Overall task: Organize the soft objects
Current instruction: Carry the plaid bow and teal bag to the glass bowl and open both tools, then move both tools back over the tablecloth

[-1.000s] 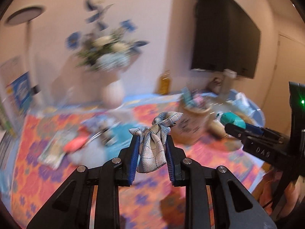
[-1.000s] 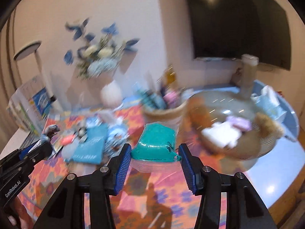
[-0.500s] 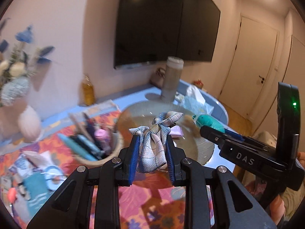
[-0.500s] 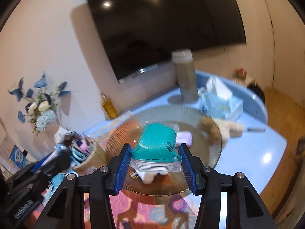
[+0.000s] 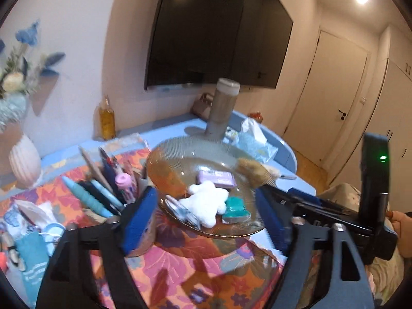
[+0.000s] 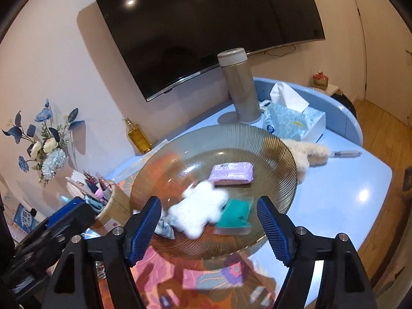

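Note:
A ribbed glass plate [image 5: 180, 144] [image 6: 231, 131] holds a white plush [image 5: 206, 203] [image 6: 198, 209], a purple packet [image 5: 216, 179] [image 6: 231, 173], a teal packet [image 5: 235, 207] [image 6: 234, 215] and a patterned cloth bow [image 5: 180, 208] [image 6: 164, 225]. My left gripper [image 5: 206, 221] hangs over the plate's near rim, its jaws opening, with nothing pressed between the pads. My right gripper [image 6: 209, 231] is beside it, jaws also opening, the teal packet lying loose on the plate beyond them. Each gripper shows in the other's view: the right one [image 5: 296, 195], the left one [image 6: 69, 213].
A pen basket [image 5: 113, 185] stands left of the plate, on a floral cloth [image 5: 193, 262]. Behind are a tall grey flask [image 6: 239, 87], a tissue pack [image 6: 293, 121], a fluffy tan item [image 6: 306, 152] and an oil bottle [image 5: 106, 118]. The blue table's edge [image 6: 373, 195] is right.
Both grippers have opened. The patterned cloth left the left gripper and the teal packet left the right one; both now lie on the glass plate.

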### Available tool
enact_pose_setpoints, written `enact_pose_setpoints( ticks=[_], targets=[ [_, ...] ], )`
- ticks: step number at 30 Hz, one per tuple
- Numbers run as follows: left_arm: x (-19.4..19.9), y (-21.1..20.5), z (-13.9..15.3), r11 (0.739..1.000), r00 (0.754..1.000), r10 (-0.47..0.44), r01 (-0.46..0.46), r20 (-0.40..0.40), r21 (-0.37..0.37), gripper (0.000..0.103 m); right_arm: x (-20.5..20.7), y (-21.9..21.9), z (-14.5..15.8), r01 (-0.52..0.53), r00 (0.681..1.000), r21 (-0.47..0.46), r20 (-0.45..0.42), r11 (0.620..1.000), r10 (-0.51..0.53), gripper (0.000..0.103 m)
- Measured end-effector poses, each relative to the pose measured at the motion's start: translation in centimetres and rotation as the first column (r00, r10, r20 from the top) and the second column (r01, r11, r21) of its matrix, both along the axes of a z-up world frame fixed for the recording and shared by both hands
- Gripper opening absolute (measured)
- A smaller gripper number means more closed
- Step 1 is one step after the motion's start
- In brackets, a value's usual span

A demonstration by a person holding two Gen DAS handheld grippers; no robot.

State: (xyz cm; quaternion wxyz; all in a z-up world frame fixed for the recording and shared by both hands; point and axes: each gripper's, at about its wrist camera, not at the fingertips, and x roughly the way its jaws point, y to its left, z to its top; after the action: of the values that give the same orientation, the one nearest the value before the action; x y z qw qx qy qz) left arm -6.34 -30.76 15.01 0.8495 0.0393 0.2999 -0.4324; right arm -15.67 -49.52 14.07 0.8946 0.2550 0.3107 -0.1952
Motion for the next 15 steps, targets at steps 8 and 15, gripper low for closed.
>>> enact_pose_setpoints(
  ticks=[8, 15],
  targets=[
    [-2.8, 7.8, 4.0, 0.993, 0.991, 0.108, -0.105, 0.074, -0.047, 0.082, -1.4, 3.7, 2.7, -0.06, 0.997, -0.058, 0.054, 0.997, 0.063, 0.075],
    [-4.4, 18.9, 7.3, 0.936, 0.929, 0.35, -0.341, 0.125, -0.088, 0.082, 0.2, 11.0, 3.3, -0.231, 0.967, -0.085, 0.089, 0.969, 0.238, 0.075]
  ],
)
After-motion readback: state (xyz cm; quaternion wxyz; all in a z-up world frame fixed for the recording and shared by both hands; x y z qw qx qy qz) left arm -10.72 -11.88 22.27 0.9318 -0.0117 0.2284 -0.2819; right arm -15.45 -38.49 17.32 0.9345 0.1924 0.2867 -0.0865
